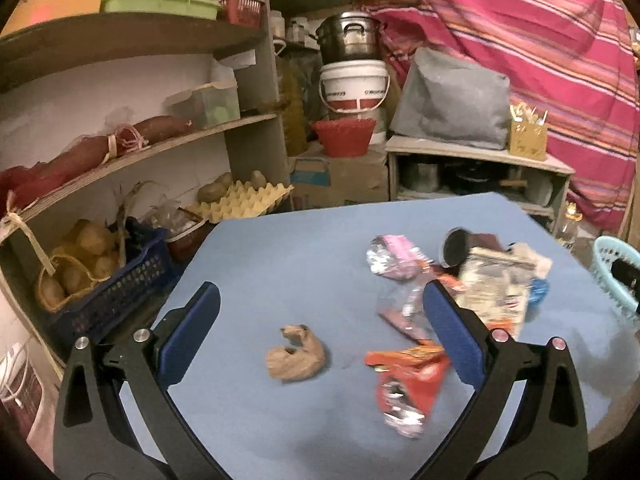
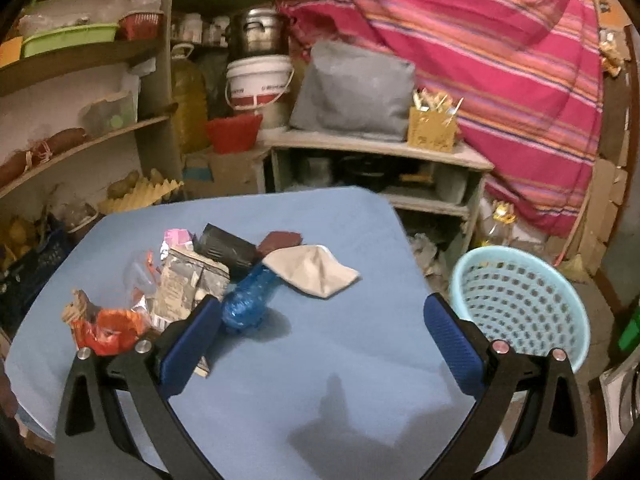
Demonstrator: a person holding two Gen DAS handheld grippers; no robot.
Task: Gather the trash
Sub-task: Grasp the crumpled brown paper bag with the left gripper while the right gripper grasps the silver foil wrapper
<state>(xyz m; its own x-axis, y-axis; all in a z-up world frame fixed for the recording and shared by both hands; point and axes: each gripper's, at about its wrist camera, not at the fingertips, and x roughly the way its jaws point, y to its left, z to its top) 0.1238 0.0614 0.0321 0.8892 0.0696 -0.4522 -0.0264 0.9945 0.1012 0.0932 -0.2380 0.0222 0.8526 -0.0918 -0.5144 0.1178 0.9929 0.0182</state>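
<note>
Trash lies on a blue table (image 1: 280,264). In the left wrist view, a crumpled brown paper (image 1: 297,359) sits between the fingers of my open, empty left gripper (image 1: 320,312), with an orange wrapper (image 1: 408,380) to its right, a pink foil wrapper (image 1: 390,258), a dark cup (image 1: 458,246) and a grey packet (image 1: 496,288) beyond. In the right wrist view, my open, empty right gripper (image 2: 320,312) hovers over bare table (image 2: 320,380). A crushed blue bottle (image 2: 248,300), a beige paper (image 2: 316,270), the dark cup (image 2: 228,246), the grey packet (image 2: 188,284) and the orange wrapper (image 2: 110,330) lie ahead and left.
A light-blue plastic basket (image 2: 520,304) stands off the table's right edge; it also shows in the left wrist view (image 1: 616,272). Shelves with potatoes and an egg tray (image 1: 248,200) stand left. A low cabinet (image 2: 380,160), buckets and a striped cloth are behind.
</note>
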